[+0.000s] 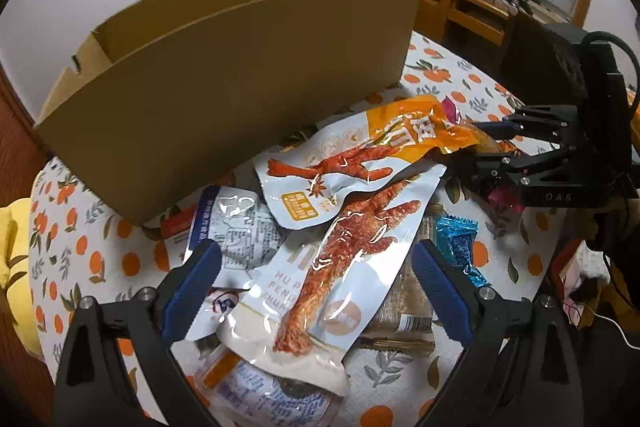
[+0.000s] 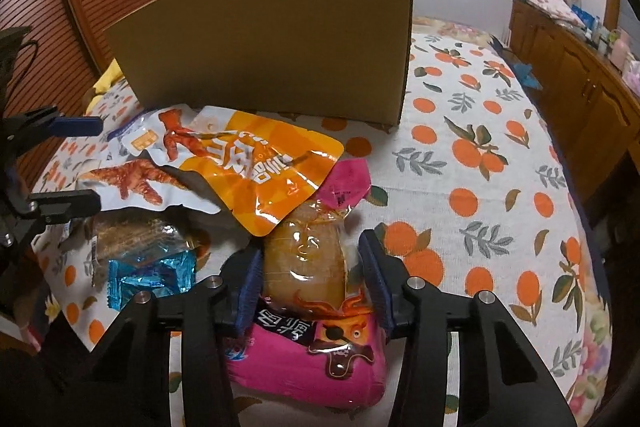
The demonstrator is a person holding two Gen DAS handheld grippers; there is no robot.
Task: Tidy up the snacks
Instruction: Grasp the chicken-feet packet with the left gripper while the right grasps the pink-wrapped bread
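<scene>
An open cardboard box [image 1: 224, 75] stands on a bed covered with an orange-print sheet [image 2: 480, 195]. Just in front of the box lies a heap of snack packets. The left tool [image 1: 316, 279] hangs above the heap with jaws wide, empty, over a white chicken-feet packet [image 1: 340, 255]. The right tool [image 2: 310, 279], at the heap's side farthest from the box, has its jaws narrowed around a pink packet with a clear window [image 2: 304, 267]; whether both pads press it, I cannot tell. An orange chicken-feet packet [image 2: 264, 171] overlaps its far end.
</scene>
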